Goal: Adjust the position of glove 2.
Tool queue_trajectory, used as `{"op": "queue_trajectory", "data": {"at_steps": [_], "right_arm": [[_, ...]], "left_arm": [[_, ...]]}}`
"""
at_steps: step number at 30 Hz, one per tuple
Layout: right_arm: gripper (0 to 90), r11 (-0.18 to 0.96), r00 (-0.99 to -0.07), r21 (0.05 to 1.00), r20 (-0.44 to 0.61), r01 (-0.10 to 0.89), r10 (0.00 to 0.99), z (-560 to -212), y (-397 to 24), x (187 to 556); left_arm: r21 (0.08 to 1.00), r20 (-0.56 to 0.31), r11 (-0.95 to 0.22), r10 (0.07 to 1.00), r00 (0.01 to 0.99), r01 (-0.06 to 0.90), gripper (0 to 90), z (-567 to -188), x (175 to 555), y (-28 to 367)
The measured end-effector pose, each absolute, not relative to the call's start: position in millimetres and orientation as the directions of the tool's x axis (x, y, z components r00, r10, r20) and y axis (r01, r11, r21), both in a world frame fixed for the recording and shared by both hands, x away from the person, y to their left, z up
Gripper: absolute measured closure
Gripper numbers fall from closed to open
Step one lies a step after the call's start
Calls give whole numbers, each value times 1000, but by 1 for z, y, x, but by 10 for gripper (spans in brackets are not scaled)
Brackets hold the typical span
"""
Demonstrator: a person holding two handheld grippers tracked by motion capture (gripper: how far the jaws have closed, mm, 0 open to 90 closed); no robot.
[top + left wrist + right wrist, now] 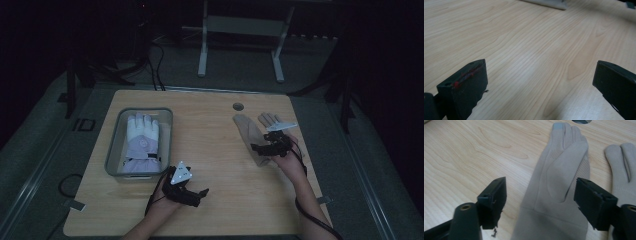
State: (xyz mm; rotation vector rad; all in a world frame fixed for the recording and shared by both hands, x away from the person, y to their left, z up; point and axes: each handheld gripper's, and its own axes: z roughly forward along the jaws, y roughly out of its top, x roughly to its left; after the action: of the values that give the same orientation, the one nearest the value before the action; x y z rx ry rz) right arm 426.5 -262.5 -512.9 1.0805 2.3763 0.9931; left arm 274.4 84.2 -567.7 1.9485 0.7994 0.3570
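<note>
Two beige gloves lie flat on the right half of the wooden table (pixel 215 150). The nearer glove (pixel 559 185) (pixel 248 136) lies between the jaws of my right gripper (pixel 540 202) (pixel 270 148), which stands open just above its cuff end without touching it. The second beige glove (pixel 626 170) (pixel 270 120) lies beside it to the right. My left gripper (pixel 539 87) (pixel 192 192) is open over bare wood near the front of the table. A white and lilac glove (pixel 141 142) lies in a grey bin (pixel 112 150) at the left.
A round cable hole (pixel 238 106) sits in the table's far side, also seen as a dark hole (pixel 581 121). A white desk frame (pixel 240 30) stands on the floor beyond. Cables (pixel 310 220) trail from both grippers.
</note>
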Motion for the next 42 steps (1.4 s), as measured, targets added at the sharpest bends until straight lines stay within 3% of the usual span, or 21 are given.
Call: {"op": "queue_trajectory", "data": {"at_steps": [18, 21, 23, 25, 27, 32, 42], "right_arm": [[398, 487, -608, 666, -64, 565, 792, -544, -258, 480], [460, 505, -620, 657, -73, 560, 781, -549, -257, 482], [568, 501, -624, 653, -54, 568, 779, -548, -258, 483], [731, 502, -627, 648, -47, 573, 778, -546, -256, 480], [797, 480, -606, 633, -21, 607, 795, -544, -253, 478], [815, 356, -569, 711, 75, 606, 819, -516, -226, 456], [815, 236, -461, 757, 96, 609, 882, -506, -186, 428]], "left_arm": [[869, -88, -330, 630, 772, 368, 1, -574, 272, 79], [879, -71, -325, 634, 770, 349, 2, -574, 271, 79], [878, -66, -331, 629, 774, 345, 2, -574, 270, 78], [879, -60, -335, 627, 777, 339, 2, -575, 269, 77], [881, -61, -333, 627, 777, 338, 2, -575, 269, 76], [886, -60, -322, 635, 770, 334, 2, -574, 267, 76], [892, -41, -324, 637, 770, 316, 2, -574, 265, 74]]}}
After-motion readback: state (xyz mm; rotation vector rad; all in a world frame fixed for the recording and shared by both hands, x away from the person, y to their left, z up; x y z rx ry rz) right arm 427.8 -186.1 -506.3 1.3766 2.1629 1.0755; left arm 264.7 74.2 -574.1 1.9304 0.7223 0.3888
